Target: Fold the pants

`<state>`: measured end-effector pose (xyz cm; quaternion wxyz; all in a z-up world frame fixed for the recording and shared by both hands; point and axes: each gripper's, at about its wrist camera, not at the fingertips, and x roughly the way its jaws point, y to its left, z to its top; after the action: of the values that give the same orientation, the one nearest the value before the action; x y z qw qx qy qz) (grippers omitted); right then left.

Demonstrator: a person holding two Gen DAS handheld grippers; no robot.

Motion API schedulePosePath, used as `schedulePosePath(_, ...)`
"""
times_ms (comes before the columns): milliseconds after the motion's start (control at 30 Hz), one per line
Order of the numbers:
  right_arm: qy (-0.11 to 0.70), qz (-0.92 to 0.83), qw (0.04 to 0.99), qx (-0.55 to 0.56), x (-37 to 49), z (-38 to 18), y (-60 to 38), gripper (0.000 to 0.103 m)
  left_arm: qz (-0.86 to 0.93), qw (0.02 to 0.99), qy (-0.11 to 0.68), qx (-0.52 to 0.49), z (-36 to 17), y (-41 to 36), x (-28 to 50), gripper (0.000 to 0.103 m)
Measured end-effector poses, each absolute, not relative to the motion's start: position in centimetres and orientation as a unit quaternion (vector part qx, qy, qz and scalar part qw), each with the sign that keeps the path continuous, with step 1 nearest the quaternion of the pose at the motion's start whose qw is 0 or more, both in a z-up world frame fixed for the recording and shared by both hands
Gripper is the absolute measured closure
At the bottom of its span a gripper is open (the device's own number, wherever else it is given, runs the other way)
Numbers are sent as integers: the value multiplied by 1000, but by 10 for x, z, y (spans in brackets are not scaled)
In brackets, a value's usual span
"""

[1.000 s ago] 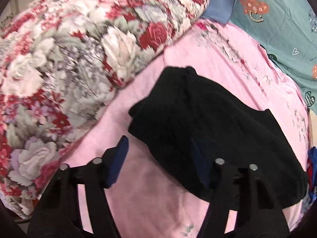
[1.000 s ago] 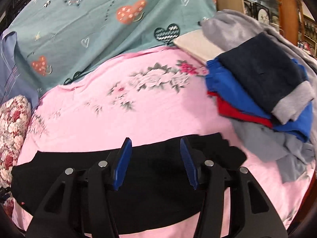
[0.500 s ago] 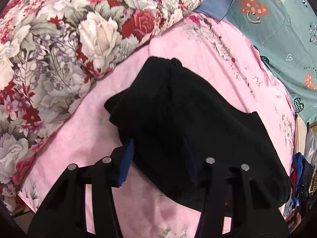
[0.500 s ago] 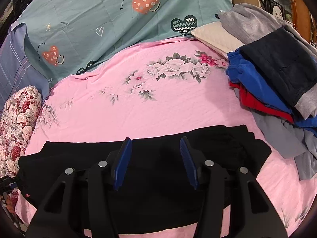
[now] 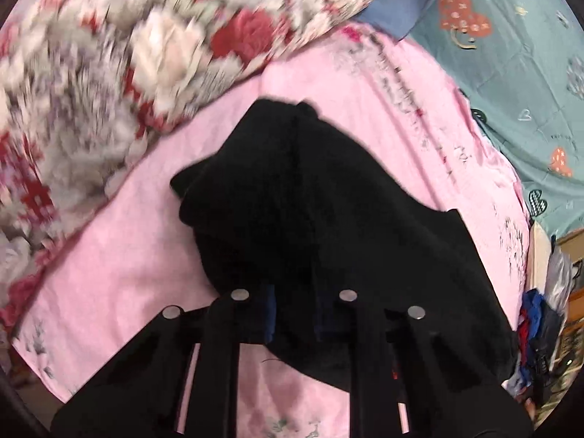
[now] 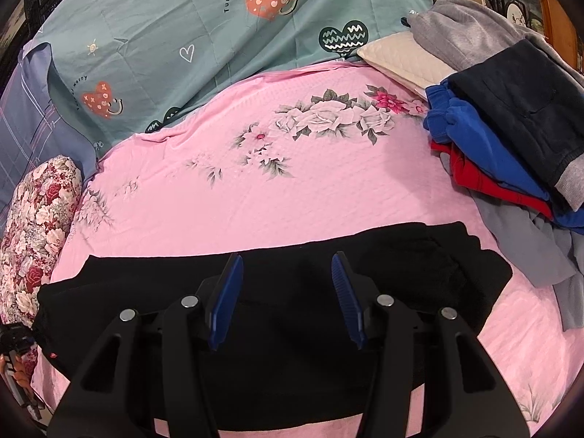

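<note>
The black pants (image 6: 277, 314) lie folded lengthwise across the pink bedsheet (image 6: 277, 182). In the left wrist view the pants (image 5: 328, 219) fill the middle, their left end bunched. My left gripper (image 5: 294, 310) sits at the near edge of that end, its blue pads narrowed with black fabric between them. My right gripper (image 6: 286, 292) hovers over the middle of the pants, blue pads wide apart and empty.
A floral red-and-white quilt (image 5: 127, 73) lies left of the pants. A teal heart-print cover (image 6: 219, 36) runs along the far side. A pile of blue, red, grey and dark clothes (image 6: 511, 138) sits at the right, with a cream pillow (image 6: 401, 62) behind.
My left gripper moved onto the bunched end of the pants and its pads closed in on the fabric. The right gripper pulled back slightly, staying open.
</note>
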<state>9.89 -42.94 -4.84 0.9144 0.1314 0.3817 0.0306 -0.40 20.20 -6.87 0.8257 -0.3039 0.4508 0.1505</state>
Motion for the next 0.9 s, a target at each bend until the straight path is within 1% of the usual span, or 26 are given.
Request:
schedulePosePath(33, 383, 29, 914, 130, 99, -49, -430, 51, 149, 830, 448, -297, -65, 200, -3, 87)
schedulePosePath(67, 385, 27, 914, 129, 98, -50, -430, 51, 145, 831, 448, -295, -63, 198, 0, 81)
schedulePosePath(100, 388, 24, 912, 128, 99, -51, -431, 51, 144, 831, 450, -296, -63, 198, 1, 77)
schedulePosePath(133, 393, 22, 911, 127, 99, -53, -432, 51, 142, 828, 454, -298, -67, 198, 4, 69)
schedulePosePath(167, 397, 20, 909, 128, 99, -54, -434, 51, 142, 823, 460, -302, -71, 198, 7, 66)
schedulePosePath(267, 403, 17, 905, 136, 97, -58, -439, 51, 143, 814, 472, -308, -83, 197, 10, 66)
schedulePosePath(300, 405, 14, 904, 137, 96, -60, -440, 51, 144, 813, 473, -308, -86, 196, 11, 67)
schedulePosePath(367, 407, 8, 904, 135, 95, -60, -443, 51, 149, 813, 473, -305, -89, 197, 11, 88)
schedulePosePath(500, 409, -5, 902, 135, 94, -60, -449, 51, 153, 822, 455, -307, -75, 198, 3, 90)
schedulePosePath(667, 417, -29, 899, 131, 92, -58, -459, 51, 143, 863, 414, -253, -23, 181, -10, 90)
schedulePosePath(767, 424, -41, 895, 129, 88, -58, -465, 51, 156, 874, 391, -242, 2, 187, -19, 90)
schedulePosePath(900, 432, -41, 893, 123, 81, -58, -468, 51, 170, 865, 401, -248, 5, 204, -21, 90)
